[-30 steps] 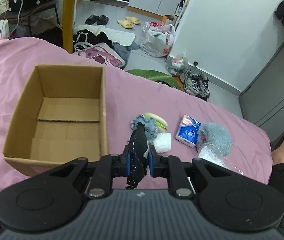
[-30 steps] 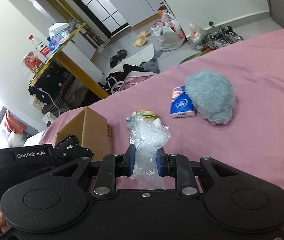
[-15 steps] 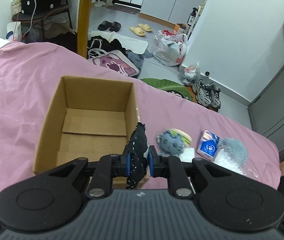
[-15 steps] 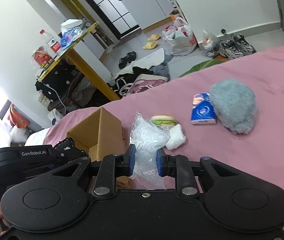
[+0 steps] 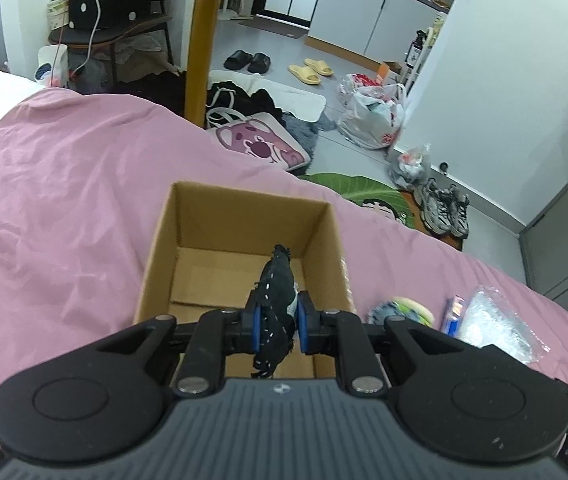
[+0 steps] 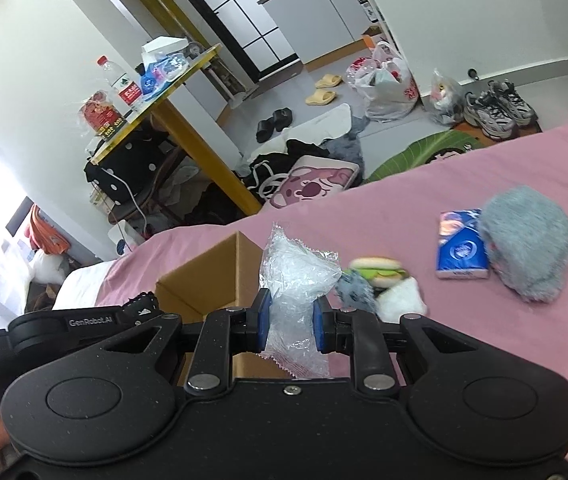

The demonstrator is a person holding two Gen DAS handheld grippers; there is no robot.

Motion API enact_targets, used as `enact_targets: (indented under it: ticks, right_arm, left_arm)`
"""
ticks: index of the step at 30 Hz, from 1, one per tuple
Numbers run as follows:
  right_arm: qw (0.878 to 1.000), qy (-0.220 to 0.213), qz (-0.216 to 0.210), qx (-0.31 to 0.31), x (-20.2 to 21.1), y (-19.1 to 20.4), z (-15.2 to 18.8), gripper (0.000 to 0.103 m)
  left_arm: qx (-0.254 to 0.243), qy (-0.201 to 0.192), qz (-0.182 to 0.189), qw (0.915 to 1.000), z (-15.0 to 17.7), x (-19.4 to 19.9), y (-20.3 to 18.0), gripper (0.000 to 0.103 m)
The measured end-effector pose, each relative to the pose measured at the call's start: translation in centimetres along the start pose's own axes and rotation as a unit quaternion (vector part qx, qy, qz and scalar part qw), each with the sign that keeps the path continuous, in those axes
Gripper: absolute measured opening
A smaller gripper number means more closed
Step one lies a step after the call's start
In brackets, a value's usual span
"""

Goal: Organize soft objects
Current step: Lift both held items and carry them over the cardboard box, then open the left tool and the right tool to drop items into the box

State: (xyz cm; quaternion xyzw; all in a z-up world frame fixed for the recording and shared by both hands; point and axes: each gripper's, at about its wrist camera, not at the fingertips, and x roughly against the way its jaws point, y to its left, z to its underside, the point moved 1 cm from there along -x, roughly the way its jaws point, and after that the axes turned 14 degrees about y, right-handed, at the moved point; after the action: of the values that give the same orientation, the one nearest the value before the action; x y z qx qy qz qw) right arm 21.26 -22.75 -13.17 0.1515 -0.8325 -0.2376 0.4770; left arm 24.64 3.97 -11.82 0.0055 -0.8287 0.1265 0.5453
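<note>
- Left gripper [image 5: 276,322] is clamped on a floppy black fabric piece with white flecks [image 5: 274,300], hanging right over the open brown cardboard box [image 5: 240,216] on the pink bedsheet [image 5: 64,208].
- Right gripper [image 6: 291,320] is pinched shut on a crinkly clear plastic packet [image 6: 295,280], near the box's corner.
- Risk, I'd guess: the black piece drapes over the near wall, or the packet slips, since both are limp.
- Further out: small burger plush [image 6: 379,270], blue tissue pack [image 6: 461,246], fuzzy grey-blue pouch [image 6: 527,240] wait. Nothing blocks the box.
</note>
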Motion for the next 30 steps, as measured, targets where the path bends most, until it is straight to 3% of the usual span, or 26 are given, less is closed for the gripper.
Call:
enact_targets:
  ticks: [18, 22, 24, 30]
  right_arm:
    - [1.0, 0.012, -0.013, 0.014, -2.4, 2.7, -1.1, 0.021]
    - [1.0, 0.013, -0.018, 0.021, -3.0, 3.9, -1.5, 0.021]
    - [0.999, 0.013, -0.022, 0.026, -3.2, 4.6, -1.7, 0.021]
    - [0.999, 0.023, -0.035, 0.034, -4.3, 6.3, -2.0, 0.021]
  left_arm:
    - [0.03, 0.016, -0.034, 0.9988, -3.8, -4.1, 2.7, 0.018]
    - [0.02, 0.017, -0.05, 0.9984, -4.1, -4.1, 3.0, 0.027]
    - [0.025, 0.025, -0.051, 0.9981, -4.1, -4.0, 3.5, 0.038]
    - [0.041, 0.014, -0.043, 0.9981, -3.9, -2.4, 4.9, 0.046]
